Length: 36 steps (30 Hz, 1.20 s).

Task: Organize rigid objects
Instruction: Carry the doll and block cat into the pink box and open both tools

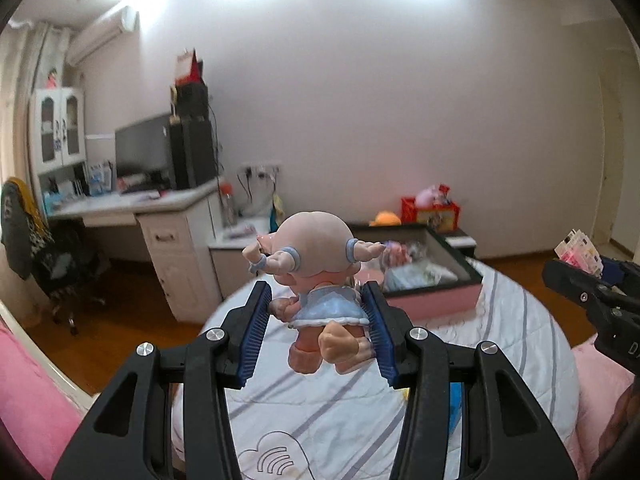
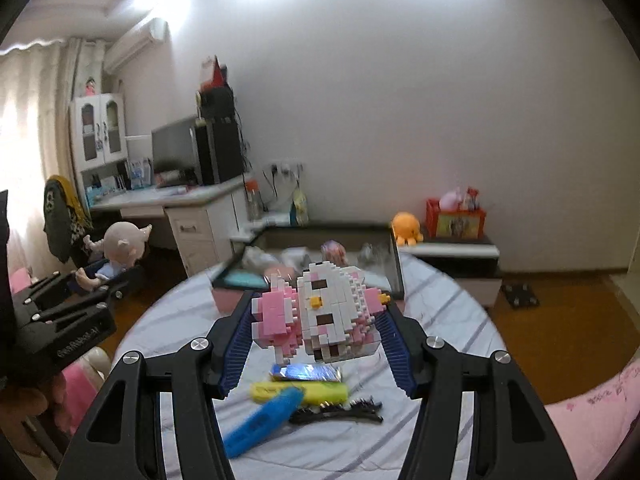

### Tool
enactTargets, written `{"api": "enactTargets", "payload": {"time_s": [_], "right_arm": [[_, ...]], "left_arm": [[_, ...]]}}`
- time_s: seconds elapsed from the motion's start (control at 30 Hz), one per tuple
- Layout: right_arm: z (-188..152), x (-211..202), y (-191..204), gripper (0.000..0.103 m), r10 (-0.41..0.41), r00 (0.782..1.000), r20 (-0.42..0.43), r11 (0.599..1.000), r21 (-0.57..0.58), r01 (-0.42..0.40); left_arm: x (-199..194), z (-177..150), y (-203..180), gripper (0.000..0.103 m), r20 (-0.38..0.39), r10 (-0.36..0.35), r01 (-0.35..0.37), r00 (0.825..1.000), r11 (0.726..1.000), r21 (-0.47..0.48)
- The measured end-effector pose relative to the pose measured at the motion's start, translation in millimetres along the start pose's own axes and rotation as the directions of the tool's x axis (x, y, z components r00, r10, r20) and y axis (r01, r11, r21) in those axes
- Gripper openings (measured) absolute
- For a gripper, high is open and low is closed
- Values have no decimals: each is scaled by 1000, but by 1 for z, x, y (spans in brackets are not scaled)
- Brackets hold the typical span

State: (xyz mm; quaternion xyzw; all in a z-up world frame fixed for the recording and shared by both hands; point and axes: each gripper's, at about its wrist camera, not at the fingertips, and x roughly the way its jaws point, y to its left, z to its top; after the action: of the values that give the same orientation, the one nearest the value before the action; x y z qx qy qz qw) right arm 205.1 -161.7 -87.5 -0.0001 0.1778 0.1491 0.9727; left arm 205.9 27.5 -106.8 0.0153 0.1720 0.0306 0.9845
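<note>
Doll point(image 1: 316, 280) clamped in left tool point(image 1: 320, 320), block figure point(image 2: 320, 312) in right tool point(image 2: 316, 336), above bed point(image 1: 500, 320).

Right gripper point(image 2: 318, 322): clamped on pink-white block figure point(image 2: 320, 312).
Storage box point(image 2: 394, 264): twelve o'clock.
Blue marker point(image 2: 260, 420): seven o'clock.

Each camera sits just behind its own claw, looking along the fingers slightly downward over the bed point(image 1: 500, 320) toward the far wall; both share the open box point(image 2: 394, 264) ahead.
</note>
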Motion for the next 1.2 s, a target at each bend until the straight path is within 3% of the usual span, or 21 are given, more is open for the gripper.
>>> {"api": "enactTargets", "payload": {"time_s": [0.33, 0.67, 0.93, 1.2], "right_arm": [[16, -26, 18, 60, -2, 996, 85, 1000, -30, 5], [23, -13, 16, 60, 0, 997, 82, 999, -40, 4], [37, 40, -4, 60, -24, 999, 27, 998, -59, 26], [47, 130, -39, 60, -57, 992, -115, 996, -73, 49]], "left_arm": [[-41, 18, -2, 48, 107, 9, -11, 994, 1000, 21], [-28, 25, -6, 48, 99, -10, 6, 995, 999, 45], [30, 37, -6, 48, 32, -42, 40, 999, 997, 63], [137, 58, -7, 48, -102, -94, 103, 990, 991, 88]]}}
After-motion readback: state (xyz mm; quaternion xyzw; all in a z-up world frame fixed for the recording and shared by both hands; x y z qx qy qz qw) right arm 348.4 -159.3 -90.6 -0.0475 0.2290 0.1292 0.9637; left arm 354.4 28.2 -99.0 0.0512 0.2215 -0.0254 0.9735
